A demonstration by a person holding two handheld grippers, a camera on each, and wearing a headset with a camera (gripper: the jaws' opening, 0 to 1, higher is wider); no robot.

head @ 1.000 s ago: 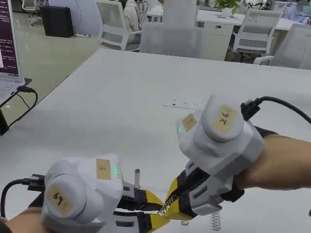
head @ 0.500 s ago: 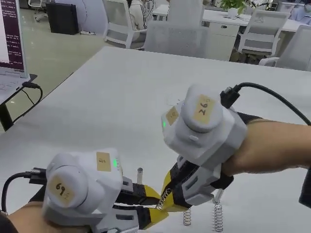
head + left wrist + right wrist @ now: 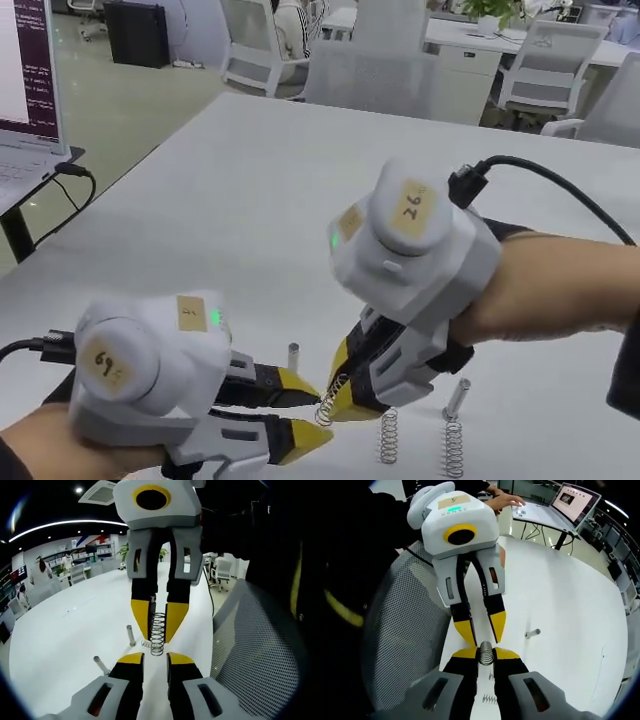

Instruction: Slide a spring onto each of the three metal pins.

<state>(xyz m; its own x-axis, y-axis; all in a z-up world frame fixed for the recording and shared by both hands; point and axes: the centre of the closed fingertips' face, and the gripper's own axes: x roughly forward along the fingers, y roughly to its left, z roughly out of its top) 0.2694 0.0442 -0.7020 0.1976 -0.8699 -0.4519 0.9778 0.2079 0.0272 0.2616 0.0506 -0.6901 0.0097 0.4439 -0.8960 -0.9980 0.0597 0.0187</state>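
Head view: right gripper still pinches spring.

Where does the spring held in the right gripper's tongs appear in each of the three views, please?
Head view: spring low centre, pinched by the tongs of the right gripper.
Left gripper view: spring at centre, between the facing yellow tongs.
Right gripper view: spring bottom centre, at that gripper's own tongs.
Shared landmark: the left gripper, tongs open, facing the spring.
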